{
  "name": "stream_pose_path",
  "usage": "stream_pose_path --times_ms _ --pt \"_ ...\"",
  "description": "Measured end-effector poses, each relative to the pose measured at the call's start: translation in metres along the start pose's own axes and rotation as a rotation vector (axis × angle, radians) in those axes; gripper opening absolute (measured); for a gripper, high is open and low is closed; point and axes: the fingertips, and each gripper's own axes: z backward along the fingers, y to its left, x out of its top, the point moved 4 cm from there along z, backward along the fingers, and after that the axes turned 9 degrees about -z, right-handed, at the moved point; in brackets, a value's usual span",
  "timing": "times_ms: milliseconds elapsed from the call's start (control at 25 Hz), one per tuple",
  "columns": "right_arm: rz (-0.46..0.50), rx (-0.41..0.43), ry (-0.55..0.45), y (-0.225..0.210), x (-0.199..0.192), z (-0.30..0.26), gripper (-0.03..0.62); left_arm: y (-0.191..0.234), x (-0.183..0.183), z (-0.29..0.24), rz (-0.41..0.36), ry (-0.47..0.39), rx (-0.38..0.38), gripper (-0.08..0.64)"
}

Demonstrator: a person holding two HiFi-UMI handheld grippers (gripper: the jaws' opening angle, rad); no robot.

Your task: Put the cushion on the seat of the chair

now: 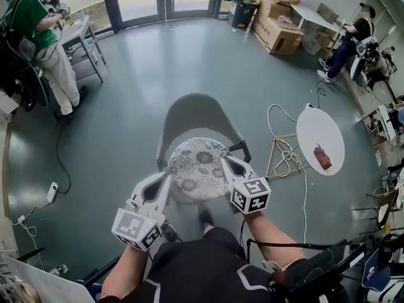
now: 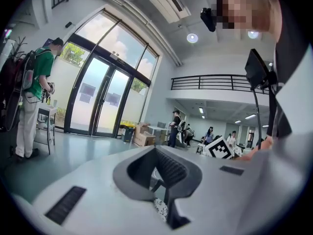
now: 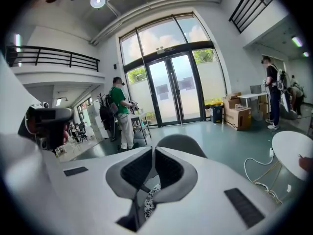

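Cushion (image 1: pixel 199 164), round with a dark floral print, sits at the centre of the head view, directly over the seat of the grey chair (image 1: pixel 196 115), whose curved back shows just above it in the frame.

Left hand-held gripper (image 1: pixel 165 183) has the cushion's lower-left edge. In the left gripper view its jaws stand closed together, with printed fabric (image 2: pixel 160 207) pinched between them.

Right hand-held gripper (image 1: pixel 226 165) has the cushion's right edge. In the right gripper view its jaws are likewise nearly together on a fold of the same fabric (image 3: pixel 149 199), and the chair back (image 3: pixel 178 143) lies just beyond them.

Assessment: the pick-up is done and the cushion is gripped on both sides. It reads as held above the seat, not resting on it, though the steep downward view does not settle the gap.

Outstanding: lower the cushion flat onto the seat, centre it against the chair back, open both sets of jaws and draw clear.

A round white desk (image 1: pixel 320 137) at the right of the frame stands well apart and takes no part in the work.
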Motion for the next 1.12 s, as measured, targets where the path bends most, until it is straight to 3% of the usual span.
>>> stream_pose_path --times_ms 640,880,1120 --pt "0.119 0.169 -0.122 0.103 0.07 0.035 0.015 0.015 0.043 0.031 -0.056 -0.097 0.029 0.008" --pt "0.122 0.18 -0.16 0.115 0.078 0.041 0.011 0.016 0.046 0.037 -0.071 -0.103 0.04 0.008" --pt "0.154 0.219 -0.133 0.123 0.075 0.039 0.009 0.017 0.051 0.037 -0.083 -0.109 0.042 0.008"
